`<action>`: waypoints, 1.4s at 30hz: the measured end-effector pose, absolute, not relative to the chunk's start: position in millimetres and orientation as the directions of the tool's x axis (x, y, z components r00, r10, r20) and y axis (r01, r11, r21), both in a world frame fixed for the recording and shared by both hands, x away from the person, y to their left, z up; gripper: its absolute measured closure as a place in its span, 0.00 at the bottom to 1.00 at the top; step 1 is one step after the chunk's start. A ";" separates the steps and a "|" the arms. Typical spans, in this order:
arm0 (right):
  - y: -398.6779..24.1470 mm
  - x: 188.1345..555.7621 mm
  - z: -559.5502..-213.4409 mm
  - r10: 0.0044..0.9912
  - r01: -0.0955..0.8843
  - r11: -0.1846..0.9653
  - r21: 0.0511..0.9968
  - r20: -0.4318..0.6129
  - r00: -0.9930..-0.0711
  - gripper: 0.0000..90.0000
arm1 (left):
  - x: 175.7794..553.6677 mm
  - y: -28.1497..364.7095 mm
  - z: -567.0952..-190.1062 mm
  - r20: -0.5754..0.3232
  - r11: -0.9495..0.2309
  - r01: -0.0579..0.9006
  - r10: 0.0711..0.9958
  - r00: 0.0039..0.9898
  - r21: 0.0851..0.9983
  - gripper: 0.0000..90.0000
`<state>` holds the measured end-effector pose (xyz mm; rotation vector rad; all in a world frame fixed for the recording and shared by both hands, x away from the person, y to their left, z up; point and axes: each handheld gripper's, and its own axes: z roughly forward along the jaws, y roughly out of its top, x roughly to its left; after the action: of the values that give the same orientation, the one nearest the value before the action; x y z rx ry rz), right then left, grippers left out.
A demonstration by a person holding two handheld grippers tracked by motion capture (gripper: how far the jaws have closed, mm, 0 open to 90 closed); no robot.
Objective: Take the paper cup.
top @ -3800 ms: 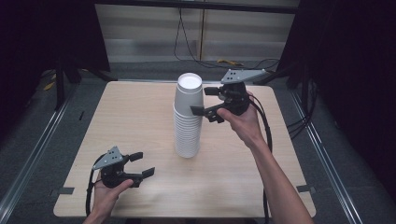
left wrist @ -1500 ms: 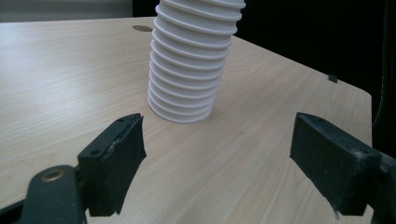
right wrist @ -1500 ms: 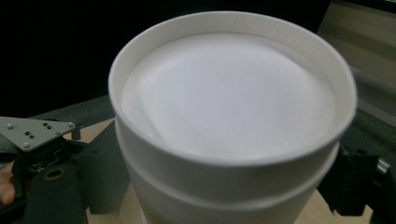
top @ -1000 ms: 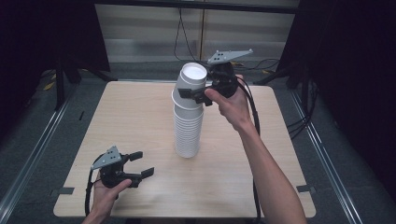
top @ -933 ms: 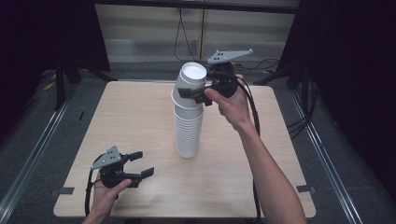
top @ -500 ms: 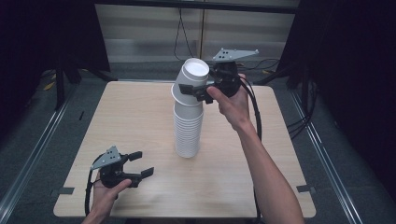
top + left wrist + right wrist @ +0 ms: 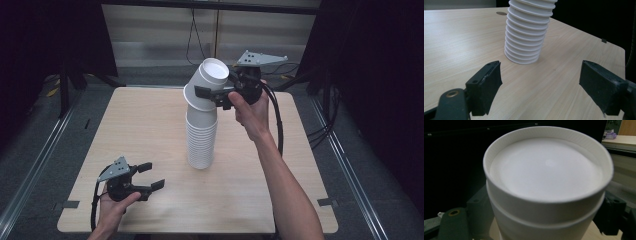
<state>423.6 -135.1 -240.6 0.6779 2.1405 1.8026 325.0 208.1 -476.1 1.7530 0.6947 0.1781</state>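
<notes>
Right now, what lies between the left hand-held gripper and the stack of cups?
Nothing but bare tabletop. In the left gripper view, plain wood runs from the left hand-held gripper, jaws apart and holding nothing, to the base of the cup stack.

The high view looks forward and down from above the person's side, taking in the whole desk (image 7: pixel 150 130) from some distance. The left gripper view sits low near the desk surface, facing the cup stack (image 7: pixel 526 32), which the high view shares. The right gripper view looks very closely at the topmost cups (image 7: pixel 546 182).
</notes>
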 end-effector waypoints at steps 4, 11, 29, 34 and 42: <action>-136.7 422.2 -239.6 0.501 0.182 0.105 0.978 0.106 -0.859 0.21 | 324.9 208.2 -476.0 -0.231 -0.143 0.357 0.537 0.811 0.923 0.20; -145.6 416.9 -238.5 0.493 0.180 0.066 0.981 0.125 -0.861 0.21 | 323.5 206.4 -475.8 -0.220 -0.156 0.355 0.544 0.810 0.922 0.20; -175.0 400.6 -237.0 0.521 0.166 0.024 0.986 0.129 -0.844 0.21 | 324.1 206.5 -476.1 -0.222 -0.150 0.354 0.544 0.809 0.923 0.20; -184.7 396.7 -241.7 0.528 0.167 0.007 0.986 0.138 -0.838 0.21 | 324.4 206.2 -476.6 -0.222 -0.149 0.354 0.544 0.809 0.923 0.20; -202.1 385.0 -246.2 0.541 0.174 -0.005 0.985 0.149 -0.828 0.21 | 323.8 203.9 -476.2 -0.195 -0.179 0.338 0.539 0.819 0.924 0.20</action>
<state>385.0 -202.1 -246.2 0.7473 1.9980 1.9083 323.8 203.9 -476.2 1.7882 0.6738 0.2062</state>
